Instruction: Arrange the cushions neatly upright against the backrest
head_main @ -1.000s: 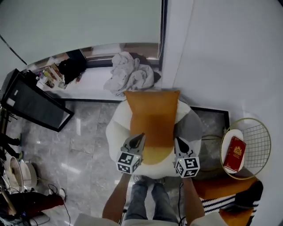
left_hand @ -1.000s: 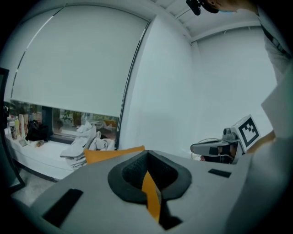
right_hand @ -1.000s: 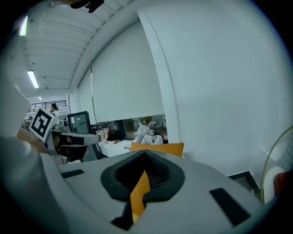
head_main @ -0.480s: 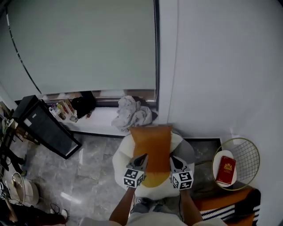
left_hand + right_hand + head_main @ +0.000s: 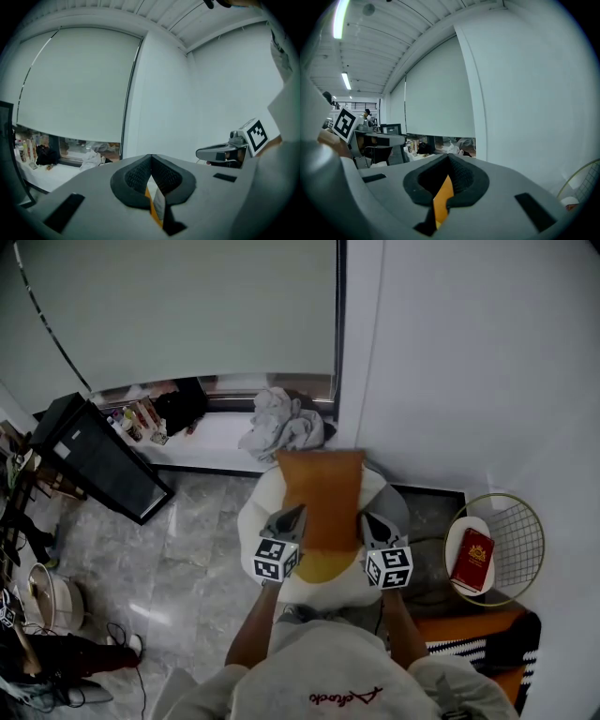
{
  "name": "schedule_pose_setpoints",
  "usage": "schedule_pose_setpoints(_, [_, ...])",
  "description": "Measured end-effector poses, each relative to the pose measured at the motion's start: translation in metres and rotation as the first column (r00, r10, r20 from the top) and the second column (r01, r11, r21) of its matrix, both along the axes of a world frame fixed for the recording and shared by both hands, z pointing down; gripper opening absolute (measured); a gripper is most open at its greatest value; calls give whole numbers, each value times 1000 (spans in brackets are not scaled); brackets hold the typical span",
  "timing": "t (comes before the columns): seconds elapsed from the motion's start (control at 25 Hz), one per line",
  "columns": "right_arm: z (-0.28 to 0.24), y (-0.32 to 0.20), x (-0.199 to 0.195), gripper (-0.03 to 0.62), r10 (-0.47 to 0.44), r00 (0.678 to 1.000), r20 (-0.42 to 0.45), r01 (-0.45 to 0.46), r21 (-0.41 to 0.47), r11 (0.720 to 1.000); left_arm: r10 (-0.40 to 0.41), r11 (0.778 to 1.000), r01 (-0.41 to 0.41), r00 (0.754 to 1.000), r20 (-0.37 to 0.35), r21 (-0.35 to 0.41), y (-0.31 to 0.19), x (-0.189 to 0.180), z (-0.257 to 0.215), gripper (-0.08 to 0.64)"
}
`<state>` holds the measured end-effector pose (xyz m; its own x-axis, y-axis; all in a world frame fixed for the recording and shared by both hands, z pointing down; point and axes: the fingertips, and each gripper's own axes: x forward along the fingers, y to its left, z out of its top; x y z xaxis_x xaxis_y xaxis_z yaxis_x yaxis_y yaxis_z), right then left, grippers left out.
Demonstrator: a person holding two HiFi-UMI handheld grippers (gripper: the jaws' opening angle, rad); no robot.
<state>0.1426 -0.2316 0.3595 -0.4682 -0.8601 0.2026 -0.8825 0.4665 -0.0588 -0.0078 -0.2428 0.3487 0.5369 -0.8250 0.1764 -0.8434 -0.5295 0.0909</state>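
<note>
An orange cushion (image 5: pixel 323 498) hangs upright over a round white armchair (image 5: pixel 255 521), held by its two lower side edges. My left gripper (image 5: pixel 294 515) is shut on the cushion's left edge; in the left gripper view an orange and white strip of fabric (image 5: pixel 154 202) is pinched between the jaws. My right gripper (image 5: pixel 367 521) is shut on the right edge, and orange fabric (image 5: pixel 443 197) shows between its jaws. A yellow cushion (image 5: pixel 323 568) lies on the seat below. A grey cushion (image 5: pixel 396 512) sits at the chair's right side.
A gold wire basket (image 5: pixel 520 531) holding a red book (image 5: pixel 472 559) stands right of the chair against the white wall. Crumpled grey cloth (image 5: pixel 281 423) lies on the window ledge behind. A black panel (image 5: pixel 98 470) leans at the left. An orange seat (image 5: pixel 469 629) is at bottom right.
The head view has pulled back and tilted, so the chair looks smaller. Both grippers still hold the orange cushion upright over the seat.
</note>
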Motion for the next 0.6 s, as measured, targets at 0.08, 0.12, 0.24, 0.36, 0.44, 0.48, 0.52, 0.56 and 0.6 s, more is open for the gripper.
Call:
schedule_pose_setpoints(0.08, [0,3,1,26,-4,1000,3,4,-3,1000,-13,1000,13,1000,-6,-12,4,-1,1,29])
schedule_pose_setpoints(0.12, [0,5,3,26,-8,1000,4,8,-4,1000,-19,1000,19,1000,-5,-18,7,1,2,29])
schedule_pose_setpoints(0.24, [0,10,10,26,-19,1000,13,19,-7,1000,-30,999,30,1000,-1,-31,13,9,5,29])
schedule_pose_setpoints(0.36, [0,15,15,26,-27,999,21,27,-14,1000,-35,999,35,999,1,-37,20,17,5,29])
schedule_pose_setpoints(0.44, [1,22,16,26,-32,999,17,32,-15,999,-34,999,34,999,3,-35,25,22,4,29])
schedule_pose_setpoints(0.48, [2,25,16,26,-34,999,14,35,-16,999,-34,999,34,999,2,-33,28,22,3,29])
schedule_pose_setpoints(0.52, [3,29,16,26,-37,999,12,37,-19,999,-33,999,33,999,0,-32,31,23,3,29])
schedule_pose_setpoints(0.56, [4,34,15,26,-40,999,12,40,-21,999,-33,999,33,999,-1,-31,34,23,3,29])
schedule_pose_setpoints(0.6, [6,40,15,26,-43,999,11,43,-23,999,-33,999,33,999,0,-28,38,23,3,29])
